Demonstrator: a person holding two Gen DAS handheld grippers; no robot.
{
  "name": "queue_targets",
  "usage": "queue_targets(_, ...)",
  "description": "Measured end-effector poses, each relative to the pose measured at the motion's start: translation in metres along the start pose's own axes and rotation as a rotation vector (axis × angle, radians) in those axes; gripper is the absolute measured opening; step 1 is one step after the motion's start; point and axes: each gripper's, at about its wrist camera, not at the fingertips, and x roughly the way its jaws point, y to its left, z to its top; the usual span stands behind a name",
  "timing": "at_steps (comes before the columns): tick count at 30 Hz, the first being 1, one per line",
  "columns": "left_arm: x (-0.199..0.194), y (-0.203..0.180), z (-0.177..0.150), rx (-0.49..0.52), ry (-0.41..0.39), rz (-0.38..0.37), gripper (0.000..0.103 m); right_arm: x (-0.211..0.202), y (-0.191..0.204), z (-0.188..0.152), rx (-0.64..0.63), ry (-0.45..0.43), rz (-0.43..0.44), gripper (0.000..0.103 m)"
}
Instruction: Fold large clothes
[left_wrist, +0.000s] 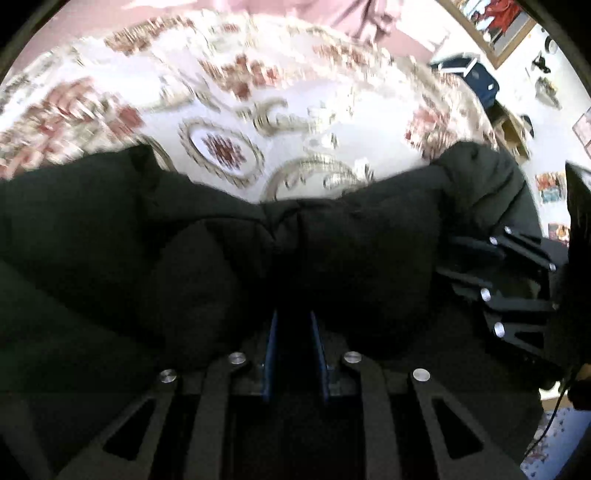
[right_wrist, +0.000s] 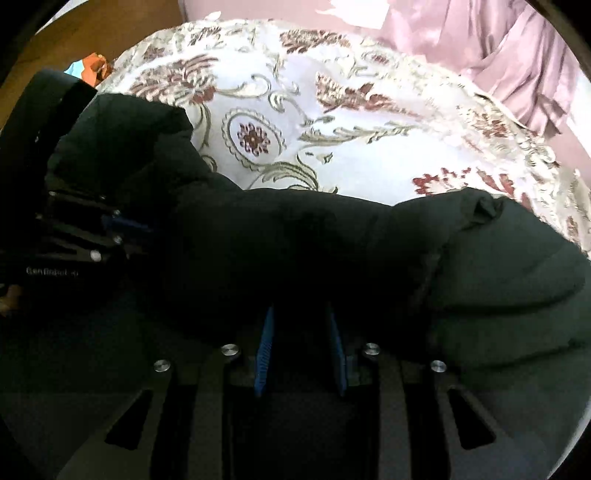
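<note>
Both pinching dark padded coat (left_wrist: 184, 258): left gripper (left_wrist: 293, 325) and right gripper (right_wrist: 301, 317), lower centre; slippery bulk could slide free over flowered bedspread (right_wrist: 332, 122)

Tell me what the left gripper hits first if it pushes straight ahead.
The black puffy jacket: the left gripper already has it bunched between its fingers. Beyond it lies the flowered bedspread, probably next.
</note>
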Motion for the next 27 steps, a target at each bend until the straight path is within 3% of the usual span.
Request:
queue_targets(2,-0.015,-0.001,-0.002,-0.026,-0.044,0.018,0.019,-0.012,-0.002,0.002,0.03,-0.032,0.0,0.042)
queue_targets(5,-0.03,0.001,0.004,-0.079,-0.059,0.024,0.021,-0.029,-0.011,-0.002,0.096,-0.075,-0.006,0.05)
queue_targets(7,-0.041,-0.004,0.0,-0.1,-0.072,0.044,0.028,-0.041,-0.015,-0.005,0.123,-0.087,-0.013,0.053)
queue_targets(8,-0.047,-0.006,-0.002,-0.106,-0.08,0.056,0.043,-0.044,-0.018,-0.005,0.131,-0.089,-0.016,0.054)
queue_targets(9,-0.056,-0.007,-0.003,-0.116,-0.093,0.067,0.065,-0.048,-0.02,-0.007,0.138,-0.089,-0.024,0.054)
queue_targets(11,-0.072,-0.006,-0.011,-0.14,-0.149,0.078,0.079,-0.06,-0.021,-0.014,0.156,-0.102,-0.036,0.063)
queue_targets(14,-0.088,-0.013,-0.016,-0.177,-0.193,0.084,0.08,-0.078,-0.024,-0.018,0.191,-0.137,-0.022,0.077)
queue_targets(19,-0.119,-0.026,-0.042,-0.207,-0.26,0.17,0.092,-0.105,-0.022,-0.027,0.236,-0.171,0.011,0.083)
queue_targets(22,-0.136,-0.037,-0.059,-0.195,-0.295,0.196,0.099,-0.127,-0.016,-0.038,0.24,-0.215,0.01,0.097)
queue_targets(27,-0.173,-0.058,-0.084,-0.165,-0.353,0.217,0.103,-0.162,-0.008,-0.053,0.263,-0.281,0.025,0.099)
